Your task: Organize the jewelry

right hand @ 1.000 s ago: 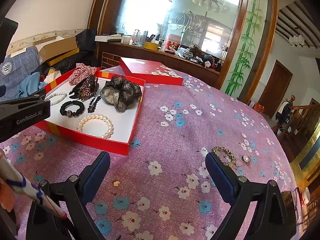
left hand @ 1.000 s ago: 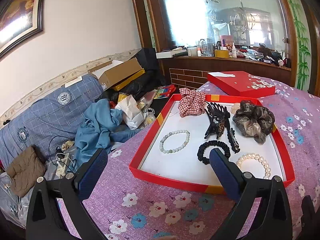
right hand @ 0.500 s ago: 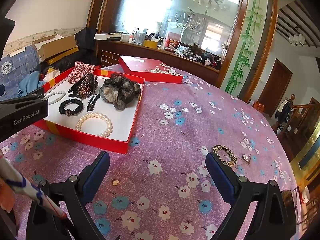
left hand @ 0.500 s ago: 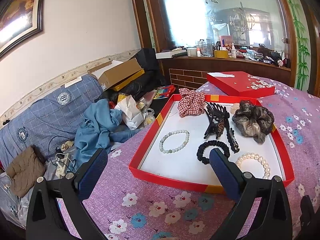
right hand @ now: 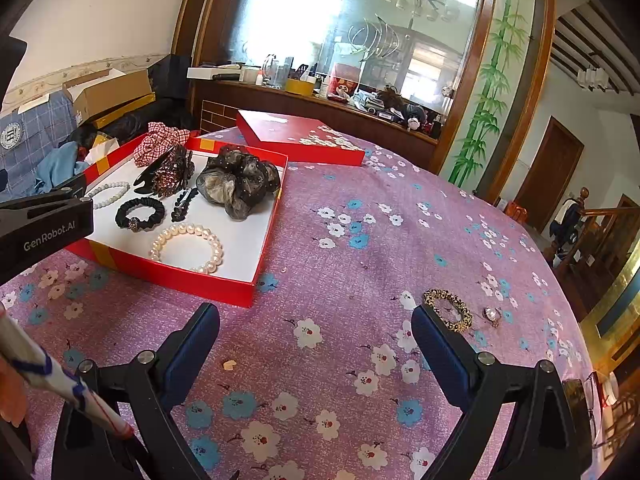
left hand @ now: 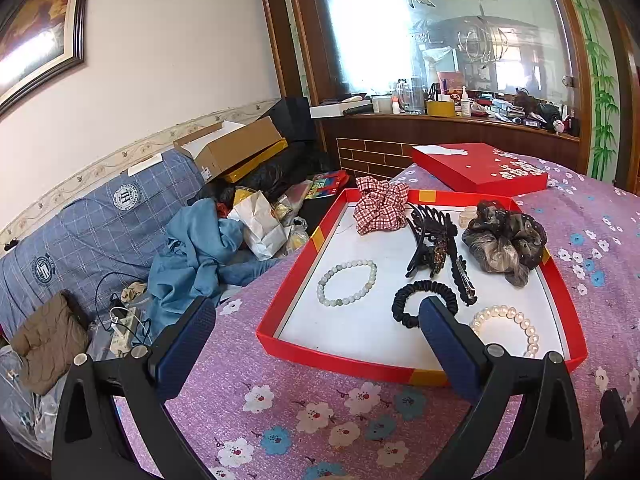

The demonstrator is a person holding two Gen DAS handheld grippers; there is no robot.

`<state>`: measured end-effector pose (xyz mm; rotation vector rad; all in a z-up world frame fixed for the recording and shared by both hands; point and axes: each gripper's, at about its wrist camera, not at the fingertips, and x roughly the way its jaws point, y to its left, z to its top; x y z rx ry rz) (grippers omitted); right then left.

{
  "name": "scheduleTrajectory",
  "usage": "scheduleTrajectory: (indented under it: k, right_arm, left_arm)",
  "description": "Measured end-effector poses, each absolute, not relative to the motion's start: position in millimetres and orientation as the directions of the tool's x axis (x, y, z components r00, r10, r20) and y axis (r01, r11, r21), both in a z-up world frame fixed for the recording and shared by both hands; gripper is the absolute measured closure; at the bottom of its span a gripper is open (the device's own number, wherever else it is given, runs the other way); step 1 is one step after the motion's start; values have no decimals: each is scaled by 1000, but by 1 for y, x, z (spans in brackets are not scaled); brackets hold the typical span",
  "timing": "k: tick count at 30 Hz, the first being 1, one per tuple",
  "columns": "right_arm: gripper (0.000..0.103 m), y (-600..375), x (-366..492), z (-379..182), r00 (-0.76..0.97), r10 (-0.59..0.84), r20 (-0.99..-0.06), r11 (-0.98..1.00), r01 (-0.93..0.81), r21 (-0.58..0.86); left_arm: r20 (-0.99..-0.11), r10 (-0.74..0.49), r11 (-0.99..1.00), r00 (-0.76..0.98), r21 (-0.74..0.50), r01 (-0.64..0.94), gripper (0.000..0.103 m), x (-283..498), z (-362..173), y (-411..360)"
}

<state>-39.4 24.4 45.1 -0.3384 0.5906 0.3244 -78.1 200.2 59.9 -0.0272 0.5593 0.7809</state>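
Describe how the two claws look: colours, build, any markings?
Both the left claw and the right claw have black skeletal arms with triangular cutouts, silver screws, and dark blue rectangular pads. White "GenRobot.AI" lettering marks the left claw's side. No cables show.

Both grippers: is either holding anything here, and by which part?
Nothing is held. The left gripper and right gripper are both open, with only tablecloth between the fingers.
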Motion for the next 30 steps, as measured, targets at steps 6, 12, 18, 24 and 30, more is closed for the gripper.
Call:
scheduleTrajectory:
  k: [6,12,18,24,30]
  right_arm:
    - [4,24,-39,45,784,198,-589,896,-389,-216]
    - [4,24,-40,45,783,197,-590,896,-388,-216]
    - [4,22,-40,44,783,192,-591,898,-384,-217]
    - [4,22,-40,44,782,190,-594,899,-381,-213]
    - [4,7,-38,48,790,151,-595,917,-337,-215]
  left_arm:
    - [-488,658,717,573,176,-674,2,-78,60,200]
    - [-488,658,718,573,176,-674,1,-79,60,201]
    - [-489,658,718,573,174,-674,1,-79,60,201]
    - [-483,669,707,565,179,-684,2,-78,60,200]
    - [-471,722,658,507,239,-714,1,-75,61,196]
